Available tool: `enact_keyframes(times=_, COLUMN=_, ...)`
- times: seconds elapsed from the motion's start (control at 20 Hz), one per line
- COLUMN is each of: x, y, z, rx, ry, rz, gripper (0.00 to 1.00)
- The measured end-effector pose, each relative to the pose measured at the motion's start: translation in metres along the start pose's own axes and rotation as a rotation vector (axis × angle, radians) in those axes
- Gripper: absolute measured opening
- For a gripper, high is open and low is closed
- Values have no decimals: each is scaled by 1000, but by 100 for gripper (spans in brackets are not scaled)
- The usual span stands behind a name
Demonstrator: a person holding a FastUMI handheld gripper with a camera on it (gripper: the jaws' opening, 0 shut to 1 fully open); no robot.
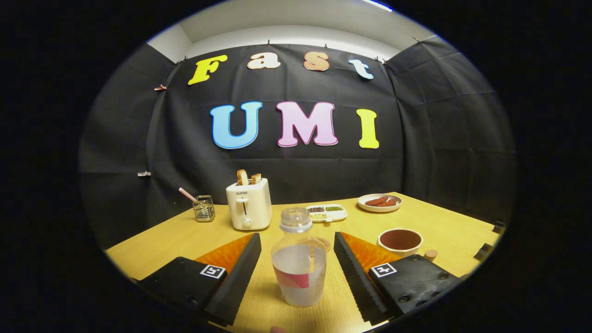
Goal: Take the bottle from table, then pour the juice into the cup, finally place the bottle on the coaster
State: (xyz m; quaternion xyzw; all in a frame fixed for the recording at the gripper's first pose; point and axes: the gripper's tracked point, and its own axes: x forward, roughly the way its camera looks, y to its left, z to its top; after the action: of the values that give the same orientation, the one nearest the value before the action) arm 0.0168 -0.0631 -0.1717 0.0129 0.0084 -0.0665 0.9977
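Observation:
A clear plastic bottle (299,263) stands upright on the wooden table (439,226), partly filled with pale liquid and with no cap on its neck. It sits between my gripper's (297,240) two fingers, which stand wide open with a gap to the bottle on each side. The cup (400,241), white outside and brown inside, rests on the table beyond the right finger. A round coaster (324,242) peeks out just behind the bottle, mostly hidden by it.
A white toaster (248,204) with bread slices stands at the back. Left of it is a small glass holder (203,208) with a stick. A divided snack tray (327,212) and a plate of sausages (379,202) lie farther back right. A small cork (431,254) lies by the cup.

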Motion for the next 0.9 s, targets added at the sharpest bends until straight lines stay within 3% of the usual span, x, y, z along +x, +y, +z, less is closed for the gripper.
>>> enact_keyframes(times=0.25, x=13, y=9, z=-40, rx=-35, ry=35, rz=45, gripper=99)
enact_keyframes(times=0.45, x=19, y=1, z=-39, rx=-35, ry=2, rz=37, gripper=100)
enact_keyframes(times=0.6, x=21, y=-1, z=-34, rx=-16, ry=-31, rz=34, gripper=96)
enact_keyframes(times=0.75, x=21, y=-6, z=-30, rx=-19, ry=-61, rz=14, gripper=83)
enact_keyframes(times=0.9, x=26, y=0, z=-33, rx=-13, ry=-27, rz=37, gripper=77)
